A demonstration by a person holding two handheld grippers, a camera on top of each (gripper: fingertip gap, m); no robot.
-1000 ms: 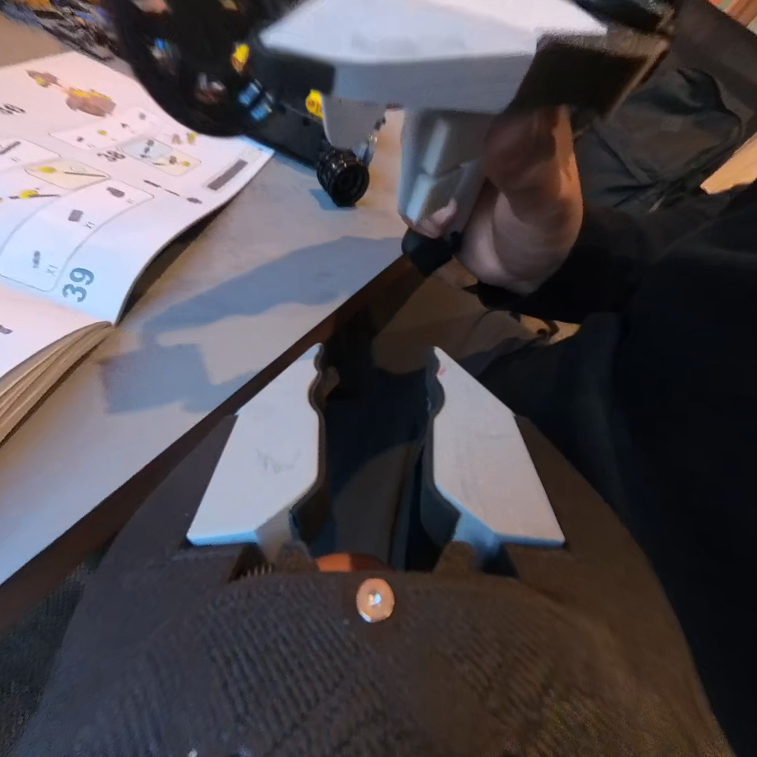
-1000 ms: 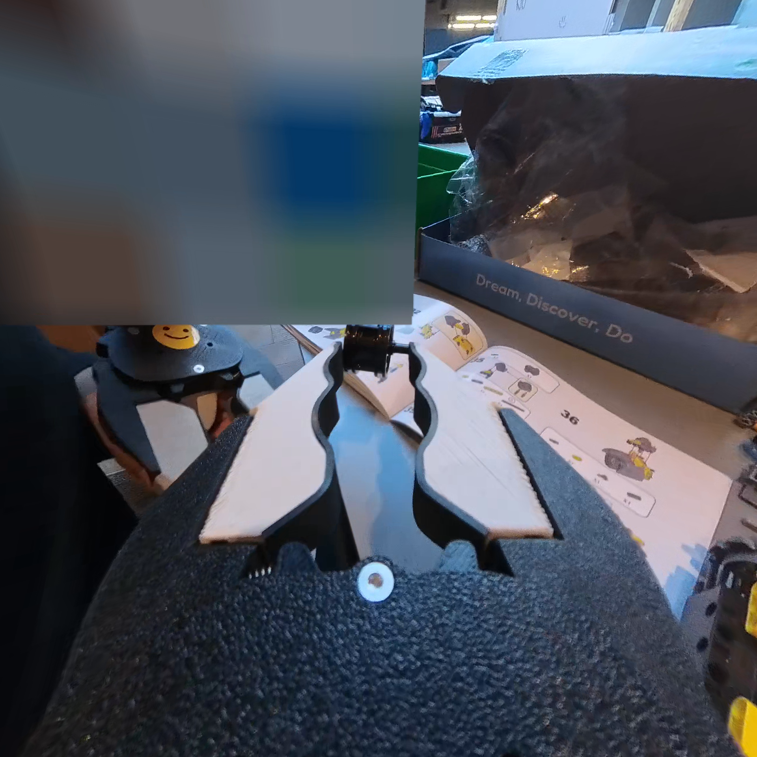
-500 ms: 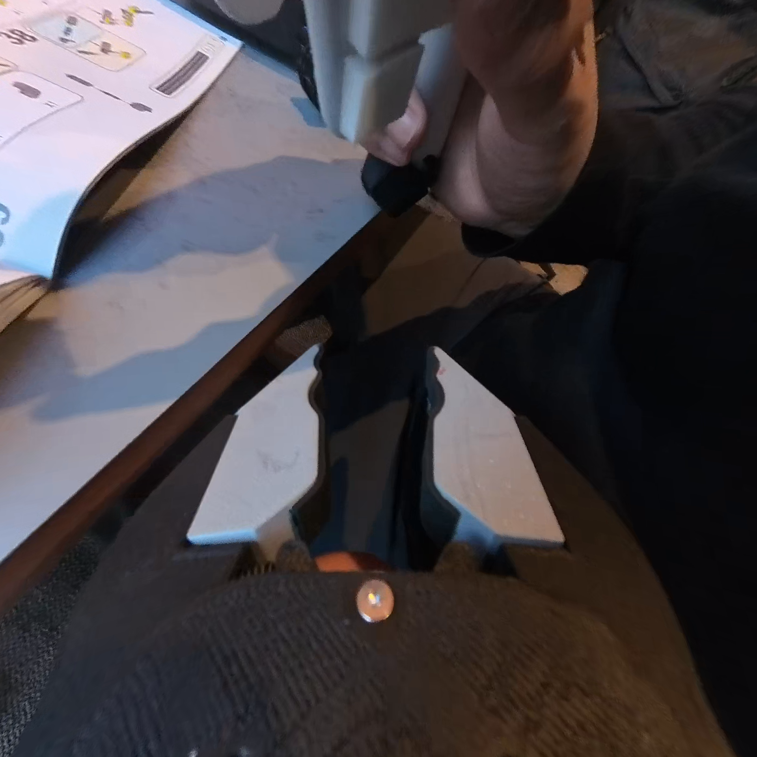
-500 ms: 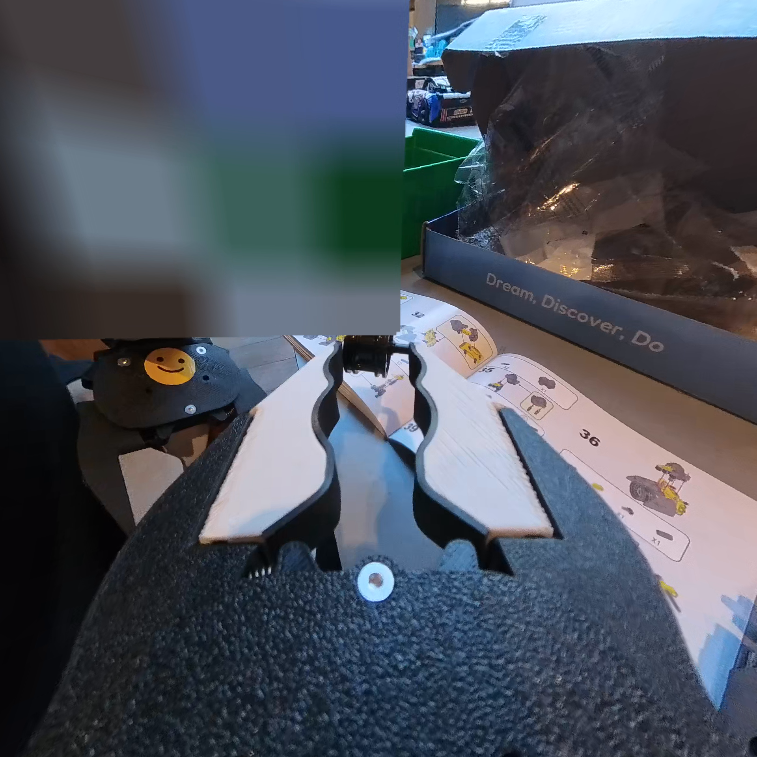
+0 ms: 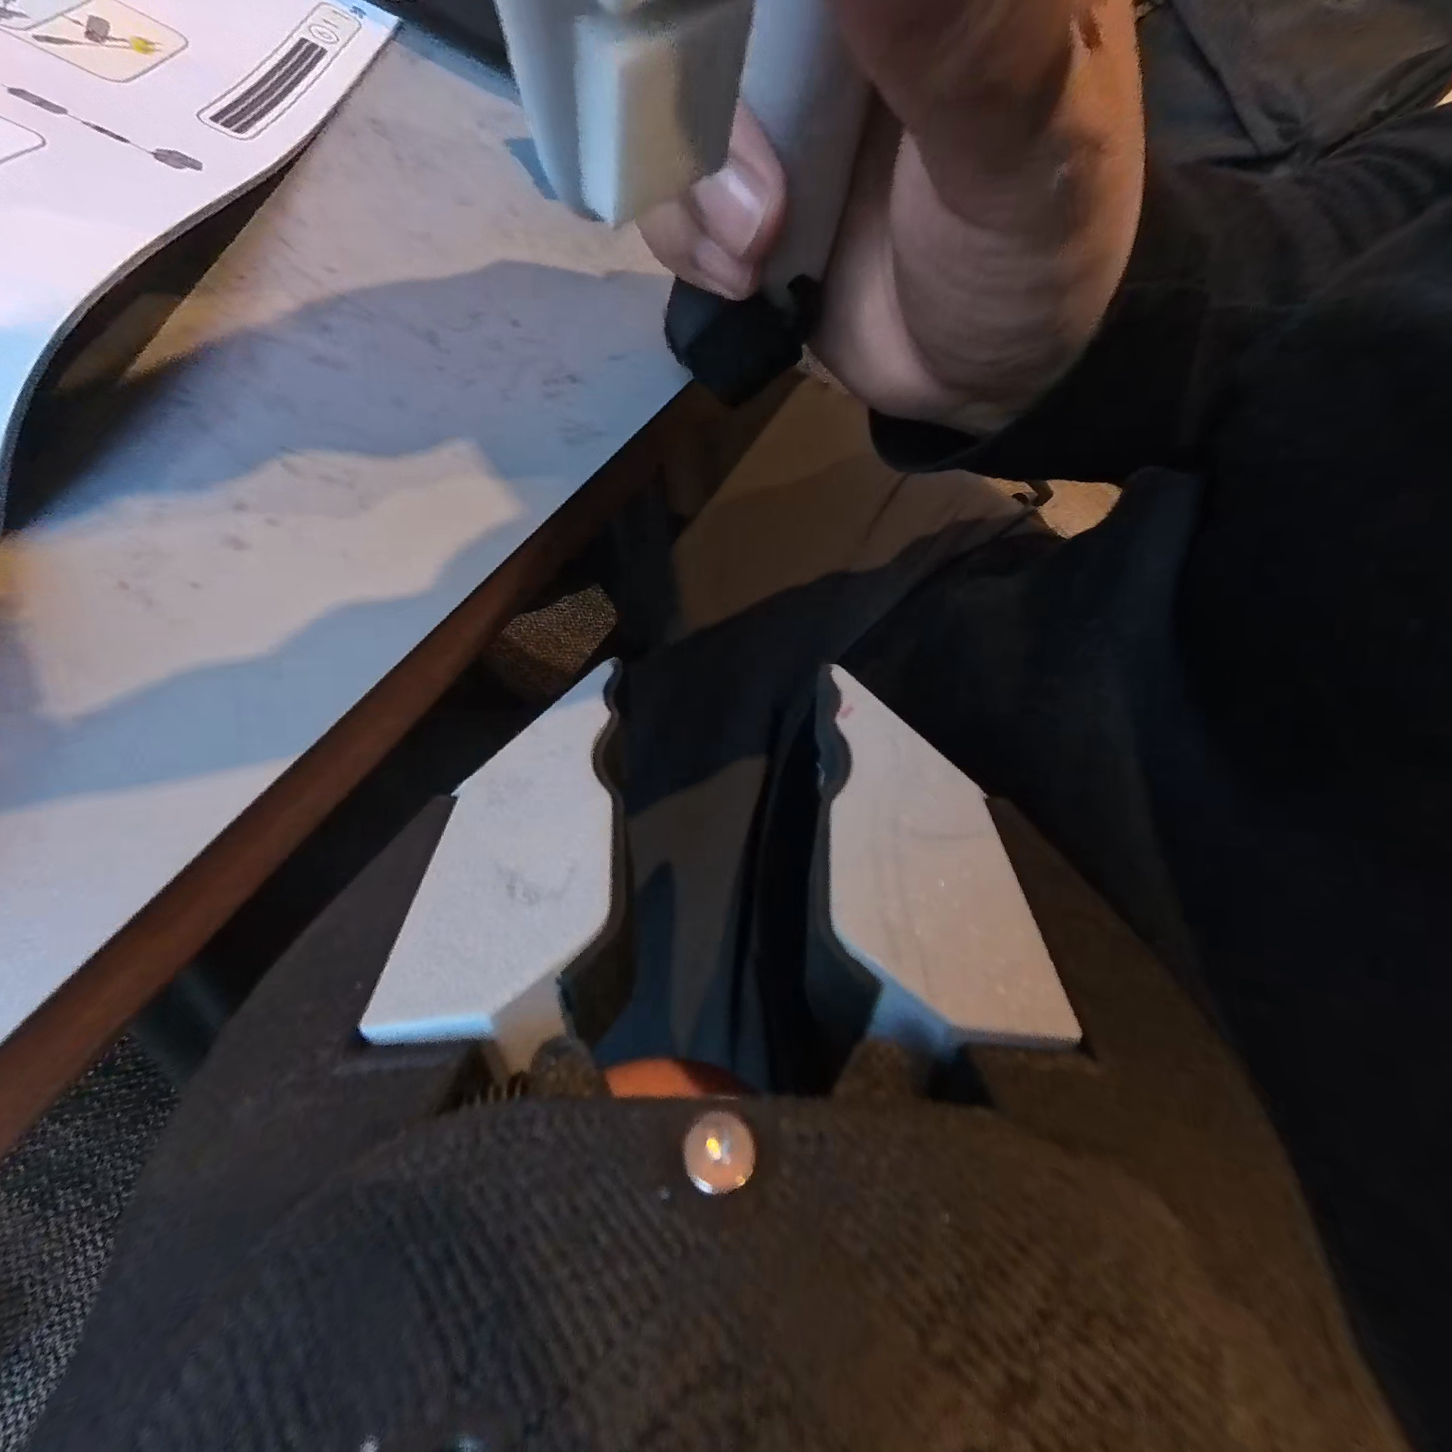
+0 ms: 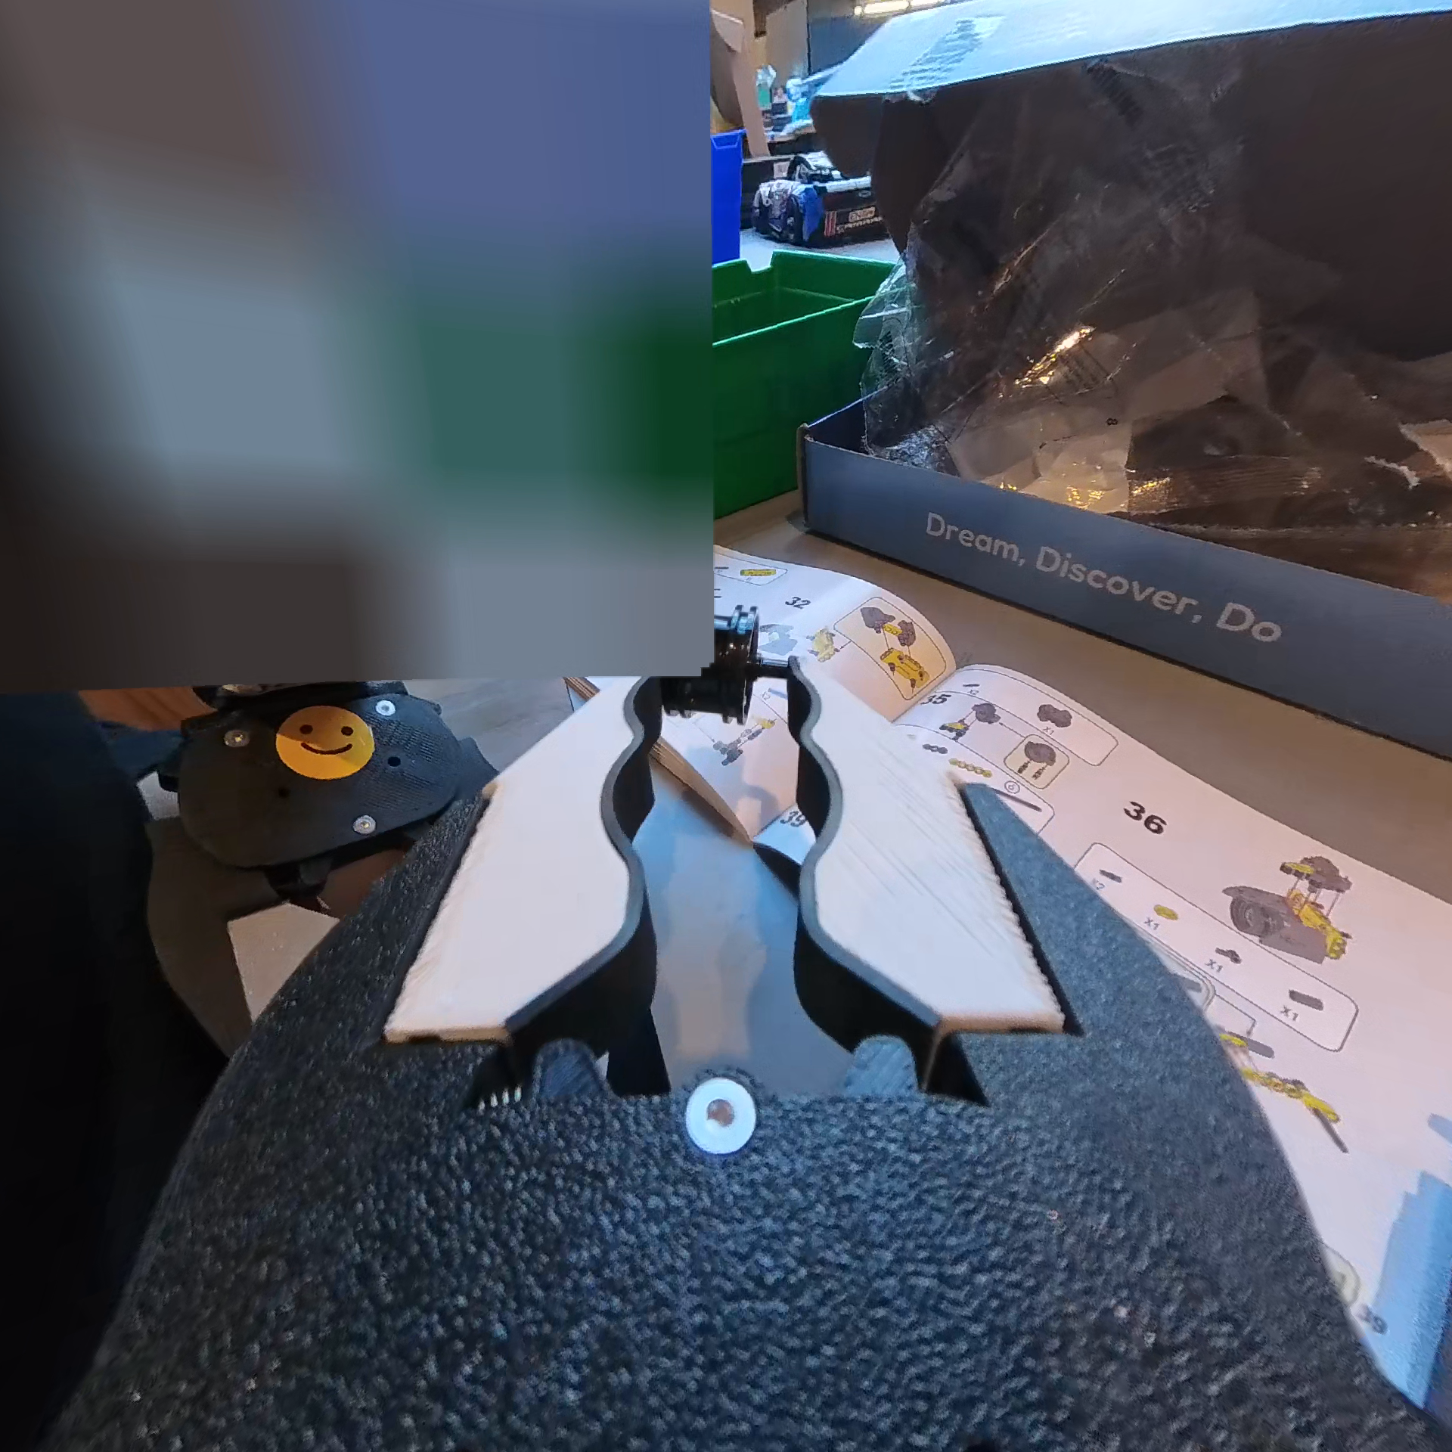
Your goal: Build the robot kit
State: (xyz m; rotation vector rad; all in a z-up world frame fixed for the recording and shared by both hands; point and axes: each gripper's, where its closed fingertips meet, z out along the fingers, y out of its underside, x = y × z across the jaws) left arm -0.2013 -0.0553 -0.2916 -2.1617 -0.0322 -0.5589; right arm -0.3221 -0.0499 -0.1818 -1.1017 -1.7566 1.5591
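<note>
1. Grey bench [image 5: 259, 440] runs up to a dark brown edge cutting diagonally across my left view; below that edge it's dark clothing and lap.
2. Left tool [image 5: 719, 707] hangs off the bench, beyond the edge, fingers parted and empty. Compared with a second ago it has dropped lower and closer to the edge, and the booklet has slid mostly out of that view.
3. Right tool [image 6: 719, 691] is clamped on a small black wheel part [image 6: 727, 668], pinched at the very tips, held up over the open instruction booklet [image 6: 1100, 825].
4. Hand [image 5: 966, 196] on the right tool's pale handle now fills the top of my left view, much nearer than before.
5. Ahead on the right, a dark blue box [image 6: 1100, 597] stuffed with clear plastic bags walls off that side; a green bin [image 6: 786, 353] sits behind it.
6. Open room: bare bench between booklet and edge.
</note>
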